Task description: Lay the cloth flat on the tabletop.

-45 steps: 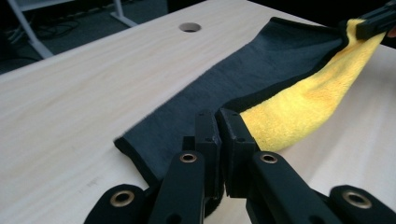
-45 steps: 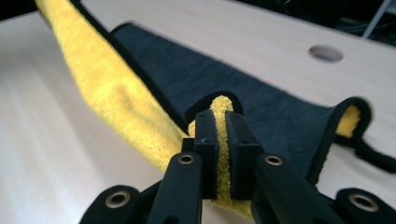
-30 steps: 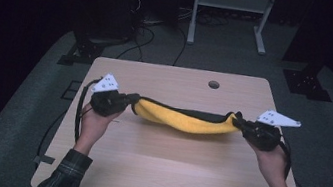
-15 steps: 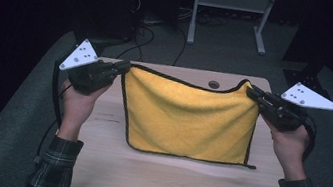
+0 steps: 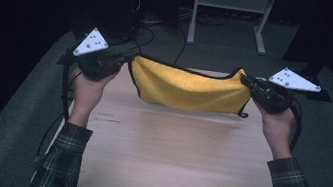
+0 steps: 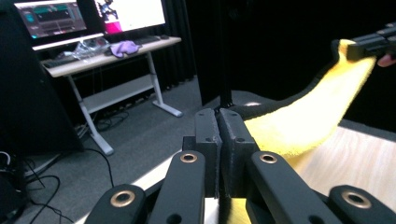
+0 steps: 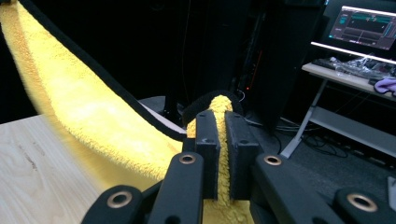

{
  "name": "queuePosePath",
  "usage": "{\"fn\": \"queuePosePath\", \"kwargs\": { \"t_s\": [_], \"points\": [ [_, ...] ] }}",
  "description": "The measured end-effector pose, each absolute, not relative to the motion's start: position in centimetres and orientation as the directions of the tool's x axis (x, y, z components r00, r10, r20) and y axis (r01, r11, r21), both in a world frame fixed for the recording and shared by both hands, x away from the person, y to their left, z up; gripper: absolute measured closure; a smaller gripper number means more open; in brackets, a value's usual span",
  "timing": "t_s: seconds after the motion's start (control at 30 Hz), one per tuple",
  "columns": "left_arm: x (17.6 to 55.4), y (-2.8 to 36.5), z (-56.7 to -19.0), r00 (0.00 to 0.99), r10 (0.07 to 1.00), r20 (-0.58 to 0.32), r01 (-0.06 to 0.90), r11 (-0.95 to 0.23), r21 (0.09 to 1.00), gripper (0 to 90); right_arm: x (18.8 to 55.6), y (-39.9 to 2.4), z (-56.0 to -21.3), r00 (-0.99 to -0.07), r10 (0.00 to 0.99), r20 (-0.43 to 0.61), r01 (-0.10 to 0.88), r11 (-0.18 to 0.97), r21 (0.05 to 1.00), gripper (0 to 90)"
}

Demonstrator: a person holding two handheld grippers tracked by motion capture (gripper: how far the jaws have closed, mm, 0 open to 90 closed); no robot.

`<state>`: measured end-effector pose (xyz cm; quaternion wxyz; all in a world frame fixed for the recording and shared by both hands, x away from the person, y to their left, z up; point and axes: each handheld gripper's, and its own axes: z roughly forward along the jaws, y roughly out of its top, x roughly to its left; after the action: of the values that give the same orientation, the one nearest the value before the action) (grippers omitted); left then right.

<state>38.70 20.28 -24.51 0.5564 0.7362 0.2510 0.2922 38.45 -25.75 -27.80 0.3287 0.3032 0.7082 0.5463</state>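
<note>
A yellow cloth (image 5: 188, 89) with black trim hangs stretched between my two grippers above the wooden table (image 5: 170, 155). My left gripper (image 5: 129, 60) is shut on the cloth's left top corner, and my right gripper (image 5: 247, 81) is shut on the right top corner. In the left gripper view the jaws (image 6: 218, 121) pinch the black hem, and the cloth (image 6: 303, 121) runs off to the other gripper (image 6: 373, 44). In the right gripper view the jaws (image 7: 217, 121) clamp a yellow fold, and the cloth (image 7: 84, 112) sweeps up to the left.
A white-legged desk (image 5: 230, 12) stands beyond the table, with cables (image 5: 150, 25) on the dark floor. The gripper views show that desk (image 6: 107, 51) with lit monitors (image 7: 364, 25) and clutter on it. Dark curtains surround the area.
Both hands have risen and drawn apart with the cloth. It lay bunched on the table a second ago, then hung spread; now it is held higher and its lower edge has lifted off the table.
</note>
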Motion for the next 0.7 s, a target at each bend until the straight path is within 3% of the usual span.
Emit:
{"fn": "queuePosePath", "kwargs": {
  "t_s": [0.37, 0.7],
  "points": [
    [37.9, 20.0, -35.1, 0.754, 0.656, 0.025, 0.246, -0.317, 0.916, 86.4, 37.9, -26.0, -38.0, -0.639, 0.768, -0.03, 0.286, 0.273, 0.918, 84.3],
    [35.6, 20.2, -38.1, 0.788, 0.613, -0.052, 0.319, -0.335, 0.887, 86.4, 35.4, -26.3, -40.7, -0.672, 0.741, 0.013, 0.338, 0.291, 0.895, 84.2]
  ]
}}
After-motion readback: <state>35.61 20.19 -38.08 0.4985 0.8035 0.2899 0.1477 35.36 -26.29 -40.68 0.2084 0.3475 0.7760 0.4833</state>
